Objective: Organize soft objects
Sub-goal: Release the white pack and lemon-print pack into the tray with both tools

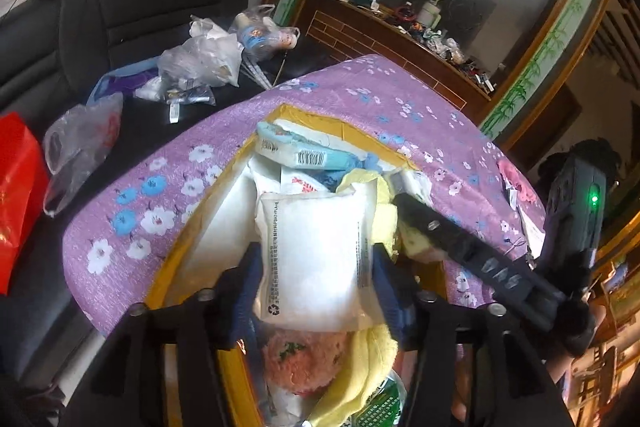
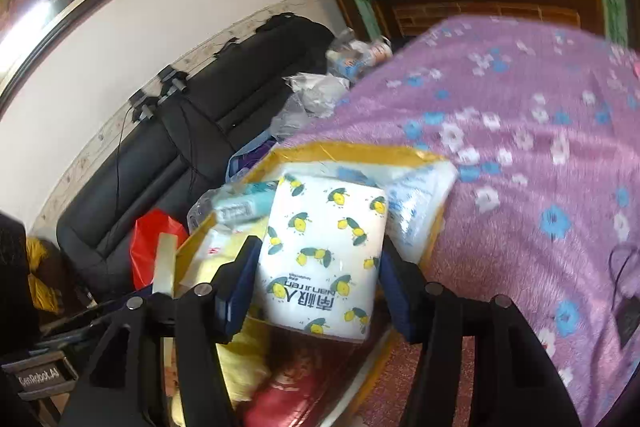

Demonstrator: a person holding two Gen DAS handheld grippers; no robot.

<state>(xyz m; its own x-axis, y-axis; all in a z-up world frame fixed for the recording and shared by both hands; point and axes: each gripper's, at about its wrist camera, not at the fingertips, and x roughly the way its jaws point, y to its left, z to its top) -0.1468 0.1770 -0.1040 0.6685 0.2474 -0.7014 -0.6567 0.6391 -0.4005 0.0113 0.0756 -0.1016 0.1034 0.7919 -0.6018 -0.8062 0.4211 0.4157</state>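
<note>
The left gripper [image 1: 316,267] hangs over a yellow-rimmed cardboard box [image 1: 188,247] that sits on a purple flowered blanket [image 1: 400,107]. Between its blue pads [image 1: 250,279] stands a white plastic-wrapped pack [image 1: 312,259], upright; whether the pads press on it or stand just off its sides cannot be told. At twelve o'clock from that pack lies a light-blue barcoded tissue pack [image 1: 296,151], at two o'clock a yellow cloth [image 1: 384,211], and at six o'clock a pink fluffy item [image 1: 304,359], all inside the box. The right gripper [image 1: 404,199] reaches into the box from three o'clock.

In the right wrist view the right gripper [image 2: 320,267] grasps a lemon-print tissue pack [image 2: 324,255], clamped between its blue pads [image 2: 240,279] above the box [image 2: 352,151]. A black sofa [image 2: 200,131] stands at ten o'clock.
</note>
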